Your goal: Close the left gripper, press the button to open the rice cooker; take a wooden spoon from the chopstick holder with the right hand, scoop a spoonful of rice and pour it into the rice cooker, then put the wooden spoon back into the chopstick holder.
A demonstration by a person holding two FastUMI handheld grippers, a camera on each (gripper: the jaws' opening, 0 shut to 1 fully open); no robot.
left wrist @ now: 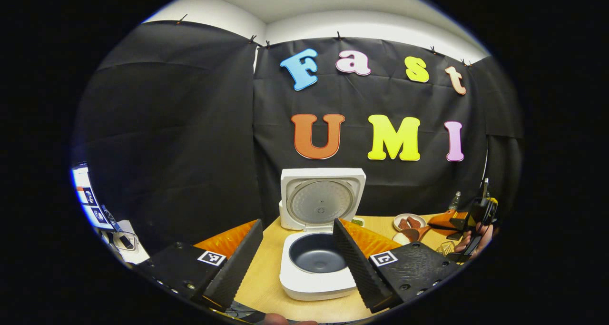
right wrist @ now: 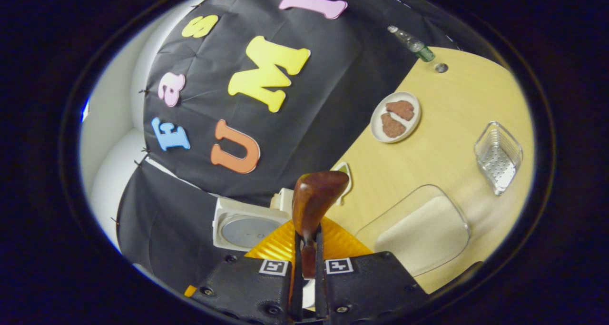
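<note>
The wooden table (right wrist: 456, 125) is the biggest thing here. On it sits the white rice cooker (left wrist: 316, 268), with its lid (left wrist: 322, 199) standing straight up and its dark pot bare inside. In the right gripper view, a clear tub of rice (right wrist: 421, 232) lies near the right gripper (right wrist: 307, 272). Well behind it are a clear holder (right wrist: 497, 157) and a plate of brown food (right wrist: 396, 116).

The left gripper (left wrist: 297, 253) hangs over the cooker with its fingers wide apart, holding nothing. The right gripper pinches the neck of the wooden spoon (right wrist: 316, 196) tight, bowl pointing away.

The spoon could slip or twist, because the fingers hold only its thin neck. Rice could spill on the table if the spoon tips on the way to the pot. The open lid could get bumped too.

The inside of the spoon's bowl faces away, so it is hard to tell if it holds rice. The cooker's button is not clear to see.
</note>
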